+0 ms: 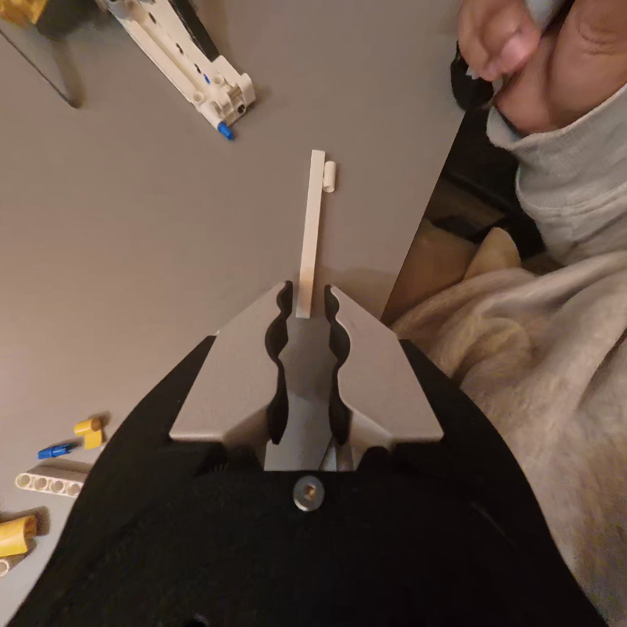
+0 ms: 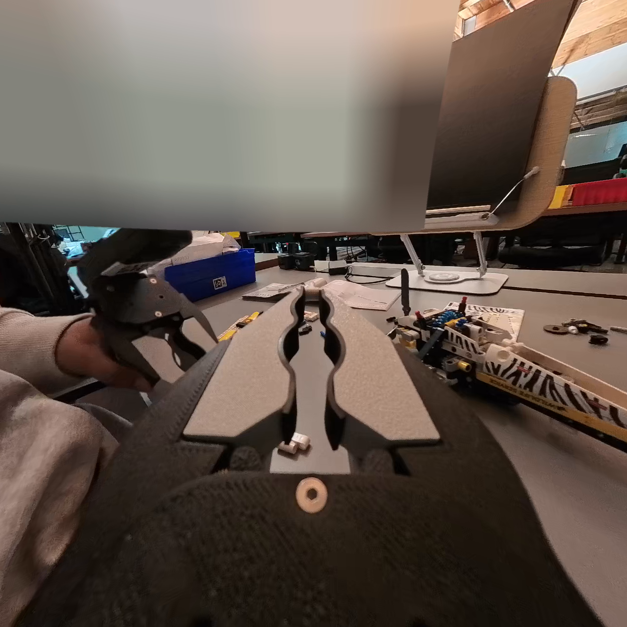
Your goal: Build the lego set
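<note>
- Two grippers are in play, and neither holds anything: your left gripper has its fingers parted around the near end of a long white beam, not yet pinching it.
- Your right gripper hovers above the table with its fingers apart and empty.
- Much is already built: the zebra-striped lego model lies to the right, well apart from the beam.
- Plenty is left, I judge: a small white connector touches the beam's far end, while yellow connectors, a blue pin and a grey holed beam lie loose at near left.
</note>
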Demonstrator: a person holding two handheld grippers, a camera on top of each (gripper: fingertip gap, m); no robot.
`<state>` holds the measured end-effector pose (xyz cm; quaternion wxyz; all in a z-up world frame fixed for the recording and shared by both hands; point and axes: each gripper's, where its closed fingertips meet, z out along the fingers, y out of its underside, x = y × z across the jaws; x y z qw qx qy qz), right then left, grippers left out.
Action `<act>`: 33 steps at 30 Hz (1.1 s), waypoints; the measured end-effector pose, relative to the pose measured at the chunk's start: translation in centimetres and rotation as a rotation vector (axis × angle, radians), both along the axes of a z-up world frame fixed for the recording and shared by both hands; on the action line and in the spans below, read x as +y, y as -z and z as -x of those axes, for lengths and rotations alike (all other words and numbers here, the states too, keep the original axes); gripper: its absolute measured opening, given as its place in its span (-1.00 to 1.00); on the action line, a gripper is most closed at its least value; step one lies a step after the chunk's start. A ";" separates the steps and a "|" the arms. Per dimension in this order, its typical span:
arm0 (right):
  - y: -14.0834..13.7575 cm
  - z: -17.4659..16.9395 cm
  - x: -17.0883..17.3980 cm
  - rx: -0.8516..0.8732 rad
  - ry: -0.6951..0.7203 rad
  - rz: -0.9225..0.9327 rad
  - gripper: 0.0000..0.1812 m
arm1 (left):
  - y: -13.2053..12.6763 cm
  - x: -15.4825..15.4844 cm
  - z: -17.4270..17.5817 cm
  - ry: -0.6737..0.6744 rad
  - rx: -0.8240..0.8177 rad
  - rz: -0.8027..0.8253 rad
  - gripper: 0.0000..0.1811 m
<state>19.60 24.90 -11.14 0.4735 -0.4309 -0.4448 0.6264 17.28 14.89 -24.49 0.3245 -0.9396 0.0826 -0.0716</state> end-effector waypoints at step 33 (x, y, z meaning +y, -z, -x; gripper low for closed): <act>-0.3 -0.4 0.6 0.023 -0.016 0.056 -0.94 | -0.5 0.3 0.3 -0.257 -0.688 0.096 -0.86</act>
